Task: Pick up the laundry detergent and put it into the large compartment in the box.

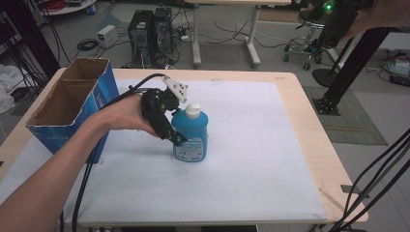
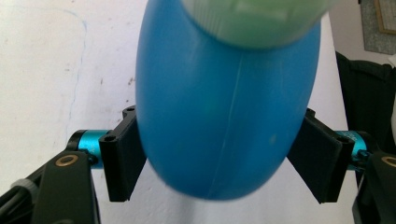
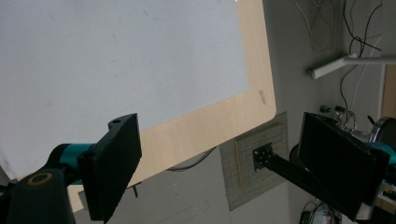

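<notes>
Left forearm [image 1: 48,183] is coming in from the bottom edge of the high view, cut off below the elbow, cables [image 1: 84,183] trailing alongside it. Left hand [image 1: 123,116] is holding the left gripper [image 1: 180,141], tilted down and to the right, its body hiding most of the jaws there; only one blue-tipped jaw end is showing against the bottle's label. In the left gripper view the jaws are sitting on either side of the bottle [image 2: 219,107], pads pressing on its blue flanks, so the left gripper [image 2: 219,161] is gripping the bottle around its body. That close view is blurring the bottle; its white cap [image 2: 252,18] is cut off at the top edge and its base is hidden. In the high view the bottle [image 1: 193,137] is standing upright on the white mat [image 1: 251,159], near the table's middle; whether it is resting on the mat or lifted slightly cannot be told. The box [image 1: 72,104], blue, open-topped, is sitting at the table's left, just beside the forearm, its lower corner hidden by the arm, inside in shadow. Right gripper [image 3: 219,158] is hanging wide open with nothing between its jaws, looking down on the table's corner [image 3: 261,98] and the floor. Far back, computer towers [image 1: 150,36] are standing among tangled cables, details hard to make out.
</notes>
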`<state>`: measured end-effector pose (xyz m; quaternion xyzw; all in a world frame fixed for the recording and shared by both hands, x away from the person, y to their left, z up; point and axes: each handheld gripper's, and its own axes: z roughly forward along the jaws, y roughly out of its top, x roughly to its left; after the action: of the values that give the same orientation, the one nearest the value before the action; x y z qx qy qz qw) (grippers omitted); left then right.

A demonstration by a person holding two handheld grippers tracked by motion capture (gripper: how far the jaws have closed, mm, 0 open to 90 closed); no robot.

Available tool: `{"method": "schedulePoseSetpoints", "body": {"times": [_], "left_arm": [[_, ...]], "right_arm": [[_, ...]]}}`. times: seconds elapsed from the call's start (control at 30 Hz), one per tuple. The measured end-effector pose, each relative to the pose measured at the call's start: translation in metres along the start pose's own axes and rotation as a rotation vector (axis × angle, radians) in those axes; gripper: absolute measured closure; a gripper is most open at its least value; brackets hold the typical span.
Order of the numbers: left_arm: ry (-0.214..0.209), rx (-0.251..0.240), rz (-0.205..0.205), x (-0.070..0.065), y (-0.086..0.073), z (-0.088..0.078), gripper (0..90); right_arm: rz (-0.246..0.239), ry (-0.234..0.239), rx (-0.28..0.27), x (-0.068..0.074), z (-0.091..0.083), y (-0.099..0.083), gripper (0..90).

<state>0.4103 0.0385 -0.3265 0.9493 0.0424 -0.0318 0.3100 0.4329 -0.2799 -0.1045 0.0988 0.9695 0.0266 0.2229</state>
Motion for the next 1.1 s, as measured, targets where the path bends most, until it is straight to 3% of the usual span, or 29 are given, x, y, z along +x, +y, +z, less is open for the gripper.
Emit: {"method": "schedulePoseSetpoints", "body": {"times": [0.63, 1.1], "left_arm": [[-0.016, -0.001, 0.017, -0.001, 0.023, 0.003, 26.2], [-0.004, 0.010, 0.014, -0.001, 0.026, 0.000, 30.0]], "right_arm": [[0.005, 0.001, 0.015, 0.000, 0.003, -0.004, 12.8], [0.011, 0.000, 0.023, 0.001, 0.004, -0.008, 12.8]]}}
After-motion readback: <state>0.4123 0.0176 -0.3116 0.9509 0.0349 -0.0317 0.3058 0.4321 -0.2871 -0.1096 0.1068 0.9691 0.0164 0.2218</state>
